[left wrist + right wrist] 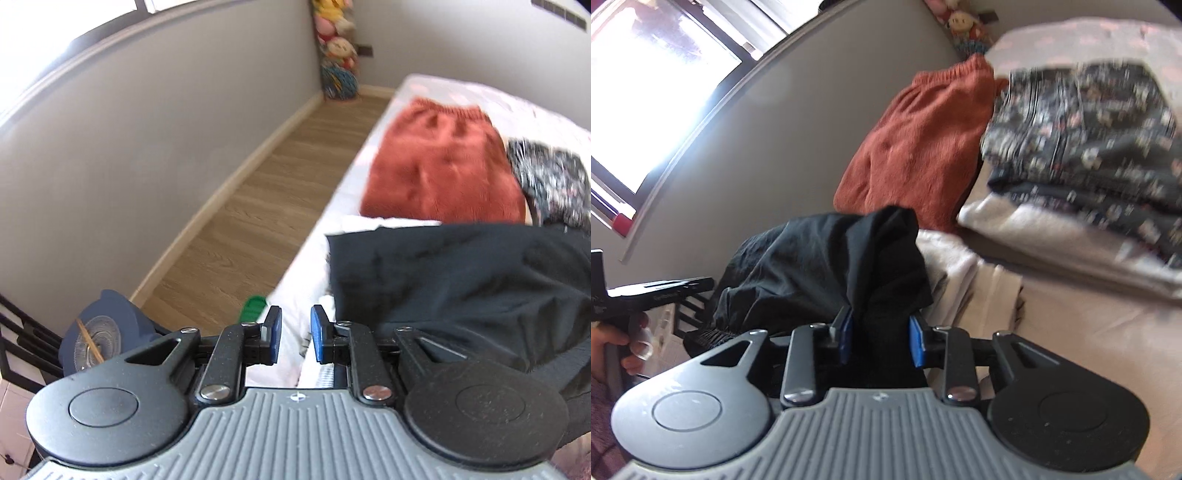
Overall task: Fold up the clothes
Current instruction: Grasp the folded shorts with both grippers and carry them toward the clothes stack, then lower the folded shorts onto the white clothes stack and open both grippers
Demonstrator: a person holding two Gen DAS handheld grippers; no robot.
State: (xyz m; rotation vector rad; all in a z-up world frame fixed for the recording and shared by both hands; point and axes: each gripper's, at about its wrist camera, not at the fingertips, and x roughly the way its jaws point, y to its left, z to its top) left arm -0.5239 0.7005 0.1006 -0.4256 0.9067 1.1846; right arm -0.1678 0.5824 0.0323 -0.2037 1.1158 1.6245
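A black garment (461, 288) lies bunched on the white bed (332, 206), right of my left gripper (295, 332), which is open and empty over the bed's edge. In the right wrist view my right gripper (881, 332) is closed on a thick bunch of the same black garment (827, 266), which rises between the blue pads (916, 341). A rust-orange garment (439, 166) lies flat further up the bed and also shows in the right wrist view (916, 147).
A folded dark floral garment (1086, 147) sits on a folded white one (1052, 236) on the bed. Wooden floor (251, 221) and grey wall (129, 147) lie left. Stuffed toys (338, 48) hang in the corner. The other gripper (646, 291) shows at left.
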